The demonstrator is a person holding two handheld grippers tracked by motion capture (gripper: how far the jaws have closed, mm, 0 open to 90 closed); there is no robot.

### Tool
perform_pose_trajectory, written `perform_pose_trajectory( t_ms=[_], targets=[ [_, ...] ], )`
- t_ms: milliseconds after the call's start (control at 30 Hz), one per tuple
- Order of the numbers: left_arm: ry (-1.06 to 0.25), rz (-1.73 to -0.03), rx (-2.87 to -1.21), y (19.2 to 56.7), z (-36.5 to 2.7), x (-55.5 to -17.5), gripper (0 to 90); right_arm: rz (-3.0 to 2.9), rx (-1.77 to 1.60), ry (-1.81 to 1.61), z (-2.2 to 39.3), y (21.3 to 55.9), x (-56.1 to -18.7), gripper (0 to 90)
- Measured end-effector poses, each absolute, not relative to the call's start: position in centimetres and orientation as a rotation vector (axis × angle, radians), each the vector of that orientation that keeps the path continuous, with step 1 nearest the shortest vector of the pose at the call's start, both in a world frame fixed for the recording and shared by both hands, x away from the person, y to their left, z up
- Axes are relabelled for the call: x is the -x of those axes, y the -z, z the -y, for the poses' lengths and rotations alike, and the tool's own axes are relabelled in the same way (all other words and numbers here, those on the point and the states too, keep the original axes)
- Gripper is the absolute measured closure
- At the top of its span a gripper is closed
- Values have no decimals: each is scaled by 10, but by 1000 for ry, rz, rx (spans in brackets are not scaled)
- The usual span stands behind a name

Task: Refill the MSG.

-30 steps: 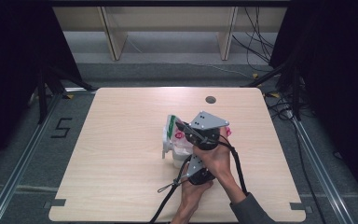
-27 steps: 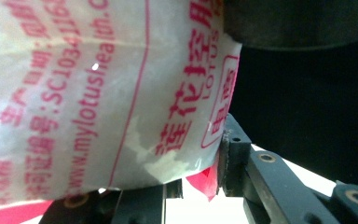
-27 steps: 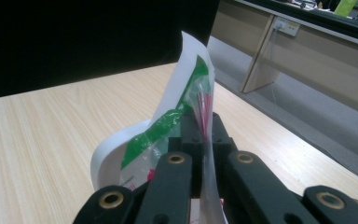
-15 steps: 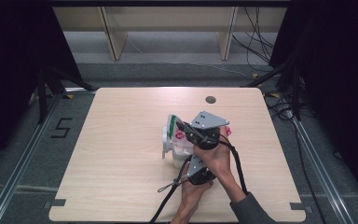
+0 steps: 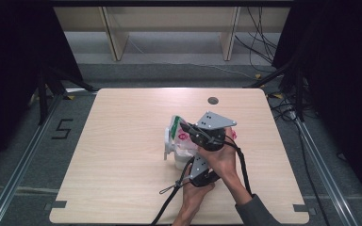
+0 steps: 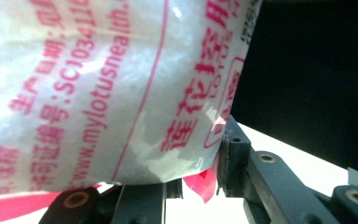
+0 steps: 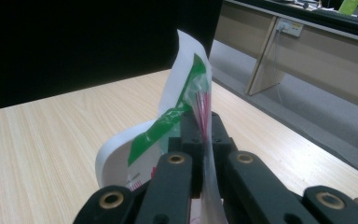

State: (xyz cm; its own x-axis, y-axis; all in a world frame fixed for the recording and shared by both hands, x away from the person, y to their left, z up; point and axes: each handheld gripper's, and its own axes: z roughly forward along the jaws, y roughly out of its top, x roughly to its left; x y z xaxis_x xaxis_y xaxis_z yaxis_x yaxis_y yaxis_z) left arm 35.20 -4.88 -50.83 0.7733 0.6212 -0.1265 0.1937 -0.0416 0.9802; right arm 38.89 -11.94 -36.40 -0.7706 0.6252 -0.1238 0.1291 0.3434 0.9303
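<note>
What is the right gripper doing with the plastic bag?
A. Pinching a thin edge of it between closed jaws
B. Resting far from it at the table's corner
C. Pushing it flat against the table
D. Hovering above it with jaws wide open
A: in the right gripper view, the right gripper has its jaws shut together on a thin edge of the plastic bag, which stands up above them.

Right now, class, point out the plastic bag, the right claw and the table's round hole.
plastic bag (image 6: 98,93), left gripper view, on its printed side.
right claw (image 7: 204,135), right gripper view, between its tips, shut on the bag's edge.
round hole (image 5: 212,100), high view, its centre.
</note>
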Motion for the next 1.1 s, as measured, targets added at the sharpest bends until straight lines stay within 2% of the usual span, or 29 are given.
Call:
perform_pose_trajectory(
  t_ms=[200,400,800,1100],
  targets=[
    [-405,-674,-1628,510,48,-352,742,-2154,-663,-1452,126,361,-386,900],
    [-374,-688,-1577,514,51,-352,733,-2135,-647,-1466,138,356,-381,900],
    [-396,-660,-1646,515,50,-352,701,-2108,-633,-1516,165,346,-367,900],
    [-373,-684,-1687,518,48,-351,675,-2102,-696,-1578,182,350,-365,900]
  ],
)
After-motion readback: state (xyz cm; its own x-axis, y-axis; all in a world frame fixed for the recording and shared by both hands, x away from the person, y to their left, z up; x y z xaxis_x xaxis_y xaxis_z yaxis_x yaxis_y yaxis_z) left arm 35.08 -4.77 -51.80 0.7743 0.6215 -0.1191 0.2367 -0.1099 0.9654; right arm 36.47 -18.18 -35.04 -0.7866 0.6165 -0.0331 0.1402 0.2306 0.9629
